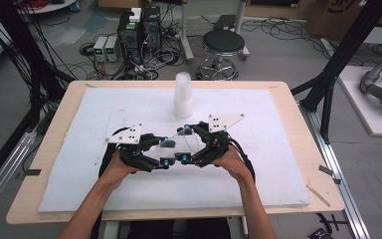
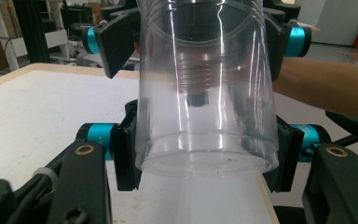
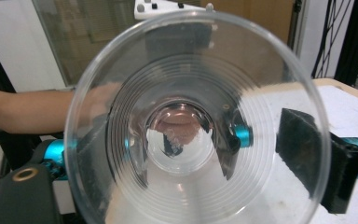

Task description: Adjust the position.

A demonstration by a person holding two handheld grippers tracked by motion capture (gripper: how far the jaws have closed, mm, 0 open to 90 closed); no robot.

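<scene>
Over the middle of the desk, a little toward its near edge, the two grippers meet nose to nose with a clear plastic cup lying on its side between them, held up off the white pad. The left gripper is clamped on the cup's base end; in the left gripper view its black pads press both sides of the cup just above the bottom rim. The right gripper comes at the mouth end, and in the right gripper view the cup's wide rim faces the camera with one black pad just outside it; whether it touches I cannot tell. A stack of clear cups stands upright toward the far edge, well apart from the hands. Bare pad lies open on the left, on the right and along the near edge.
</scene>
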